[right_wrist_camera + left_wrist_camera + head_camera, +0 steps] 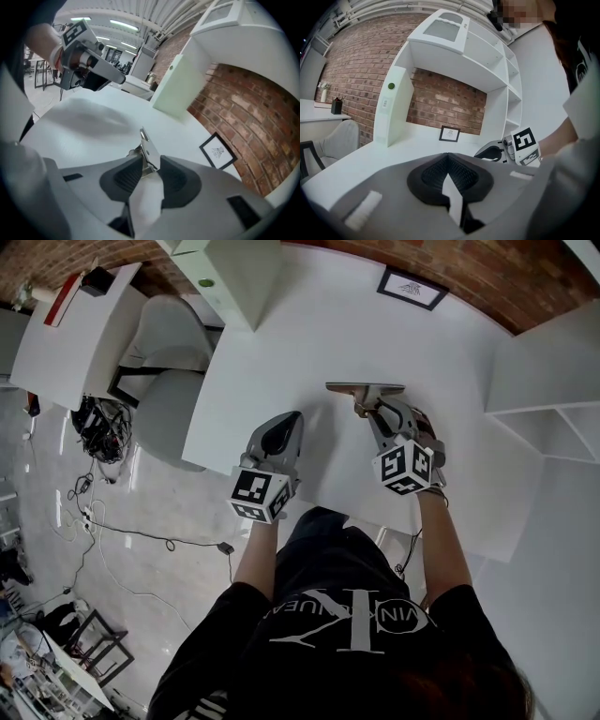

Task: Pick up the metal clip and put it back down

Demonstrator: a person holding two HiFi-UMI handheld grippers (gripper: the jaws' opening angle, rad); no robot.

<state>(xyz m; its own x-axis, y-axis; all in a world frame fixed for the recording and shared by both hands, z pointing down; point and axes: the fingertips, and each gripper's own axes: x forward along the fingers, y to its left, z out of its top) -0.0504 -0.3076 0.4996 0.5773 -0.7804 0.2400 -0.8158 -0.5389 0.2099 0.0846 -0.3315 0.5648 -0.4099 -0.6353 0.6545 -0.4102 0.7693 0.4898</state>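
Clip (149, 151) is being gripped by the right tool (147, 165); the left tool (448, 158) is hovering over the worktop (319, 334), clenched empty.

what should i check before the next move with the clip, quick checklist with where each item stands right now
1. Grip: the right gripper has its jaws closed on the metal clip: ok.
2. Hold point: the clip is pinched at one end and the rest juts out past the tips: ok, but move gently.
3. Landing spot: the white table around the clip is bare: ok.
4. Other gripper: the left gripper has its jaws together with nothing between them, and it sits off to the side of the clip: ok.
5. Clip height, touching the table or lifted: cannot tell.
6. The picture frame at the back stands well apart from the clip: ok.
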